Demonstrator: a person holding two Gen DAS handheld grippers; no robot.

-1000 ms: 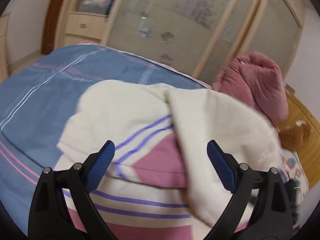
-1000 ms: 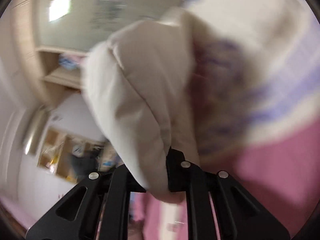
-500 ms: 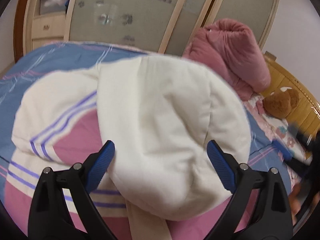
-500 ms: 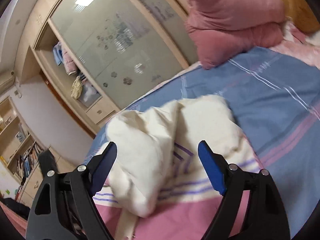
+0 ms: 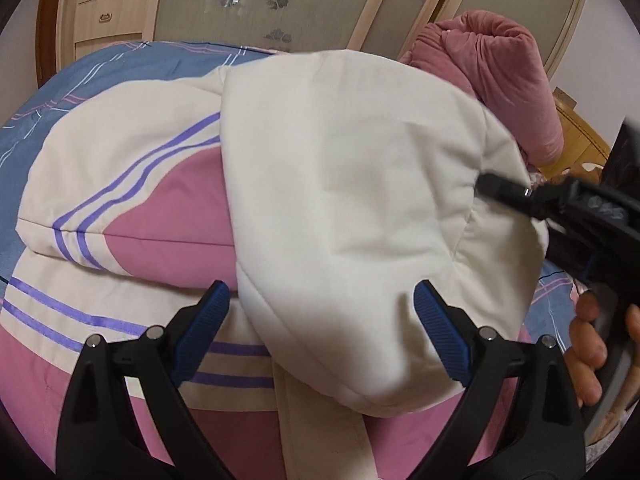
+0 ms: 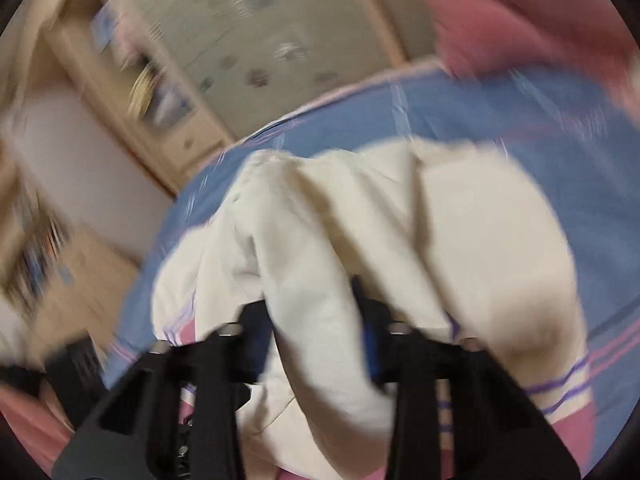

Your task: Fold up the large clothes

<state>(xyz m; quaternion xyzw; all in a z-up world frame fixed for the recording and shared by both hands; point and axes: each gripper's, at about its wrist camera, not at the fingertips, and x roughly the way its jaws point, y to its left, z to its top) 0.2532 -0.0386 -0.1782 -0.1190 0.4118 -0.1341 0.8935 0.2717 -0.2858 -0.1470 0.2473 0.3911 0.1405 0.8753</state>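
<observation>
Garment [image 5: 340, 200], cream with pink panels and purple stripes, lay on the blue bedsheet [image 5: 100, 68], bulging between and ahead of the left tongs [image 5: 320, 320], which stood wide. Right tongs [image 6: 316, 336] were closed on a cream fold. Pink quilt [image 5: 492, 80] lay beyond.
</observation>
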